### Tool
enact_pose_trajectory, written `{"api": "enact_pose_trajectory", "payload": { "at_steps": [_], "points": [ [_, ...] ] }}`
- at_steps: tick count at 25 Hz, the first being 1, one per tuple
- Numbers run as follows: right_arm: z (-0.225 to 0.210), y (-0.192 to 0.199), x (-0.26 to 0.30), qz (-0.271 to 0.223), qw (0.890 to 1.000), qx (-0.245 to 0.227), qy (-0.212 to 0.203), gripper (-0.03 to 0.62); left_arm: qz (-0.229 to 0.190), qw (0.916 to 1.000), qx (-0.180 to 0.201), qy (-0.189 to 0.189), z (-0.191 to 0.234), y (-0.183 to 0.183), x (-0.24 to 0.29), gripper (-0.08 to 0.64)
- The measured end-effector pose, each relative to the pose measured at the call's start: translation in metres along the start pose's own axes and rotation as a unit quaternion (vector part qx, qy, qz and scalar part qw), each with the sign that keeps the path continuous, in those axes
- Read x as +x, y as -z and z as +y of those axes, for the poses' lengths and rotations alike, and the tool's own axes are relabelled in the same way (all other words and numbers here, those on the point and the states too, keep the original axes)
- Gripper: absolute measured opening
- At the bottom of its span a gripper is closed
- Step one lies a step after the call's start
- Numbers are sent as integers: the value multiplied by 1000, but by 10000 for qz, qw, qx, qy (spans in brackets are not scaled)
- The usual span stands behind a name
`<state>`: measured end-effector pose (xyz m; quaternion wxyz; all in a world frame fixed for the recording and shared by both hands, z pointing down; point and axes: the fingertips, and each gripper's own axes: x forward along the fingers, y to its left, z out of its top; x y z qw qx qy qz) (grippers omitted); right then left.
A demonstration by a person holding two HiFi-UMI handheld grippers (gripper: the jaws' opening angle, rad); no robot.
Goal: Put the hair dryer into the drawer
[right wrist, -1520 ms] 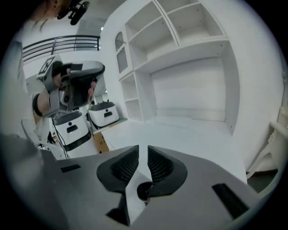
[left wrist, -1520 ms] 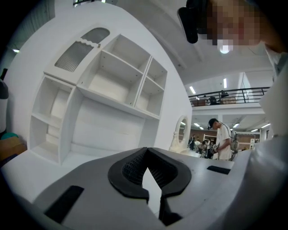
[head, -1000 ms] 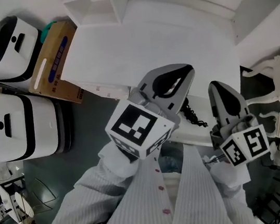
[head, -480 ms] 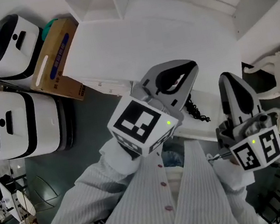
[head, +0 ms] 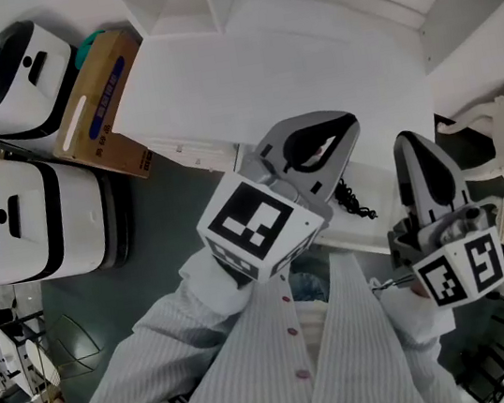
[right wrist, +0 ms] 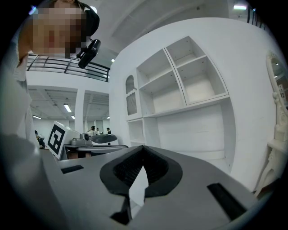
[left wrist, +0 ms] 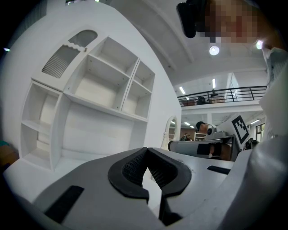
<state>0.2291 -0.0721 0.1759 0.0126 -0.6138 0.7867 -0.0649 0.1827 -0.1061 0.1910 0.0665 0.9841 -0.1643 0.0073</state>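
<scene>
**Clearances.** The white desk top (head: 306, 64) is a broad bare surface ahead of both grippers. At its far side it is bounded by a white shelf unit (head: 173, 0) with open compartments, and at its right side by a white wall panel (head: 460, 20). Its near edge runs diagonally from the cardboard box (head: 99, 106) down toward the person's striped shirt (head: 296, 360). Dark floor (head: 165, 219) lies open to the left of that edge.

**Left gripper** (head: 340, 125). It is held level over the desk's near edge. In the left gripper view the jaw tips (left wrist: 146, 150) are pressed together with nothing between the pads.

**Right gripper** (head: 411, 144). It is held level just right of the left one, apart from it. The jaw tips (right wrist: 143, 148) are pressed together and pinch nothing.

**Task item.** The hair dryer body cannot be made out in any view. Only a black coiled cord (head: 351, 197) shows, lying at the desk's near edge between the 2 grippers.

**Surroundings.**
- 2 white rounded machines with black bands (head: 13, 72) (head: 27, 217) stand on the floor at left.
- The cardboard box leans between the upper machine and the desk.
- An ornate white frame (head: 500, 147) stands near the right gripper, on its right side.
</scene>
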Motion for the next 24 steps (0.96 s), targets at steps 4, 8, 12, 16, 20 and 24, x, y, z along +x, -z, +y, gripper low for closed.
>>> {"api": "enact_pose_trajectory", "payload": {
  "at_steps": [4, 8, 12, 16, 20, 24],
  "points": [
    [-1, 1, 0, 12, 10000, 10, 10, 11, -17, 10000, 24, 4, 0, -1, 0, 9],
    [-2, 4, -1, 21, 10000, 23, 12, 11, -20, 10000, 35, 4, -1, 0, 1, 9],
    [0, 5, -1, 42, 10000, 22, -15, 11, -16, 10000, 34, -4, -2, 0, 0, 9],
    [0, 5, 0, 51, 10000, 24, -32, 11, -6, 10000, 17, 5, -1, 0, 0, 9],
    [0, 4, 0, 59, 10000, 14, -53, 11, -40, 9997, -189, 119, 2, -4, 2, 9],
    [-3, 3, 0, 56, 10000, -15, -35, 11, -132, 9993, -176, 305, 7, -18, 7, 9]
  ]
}}
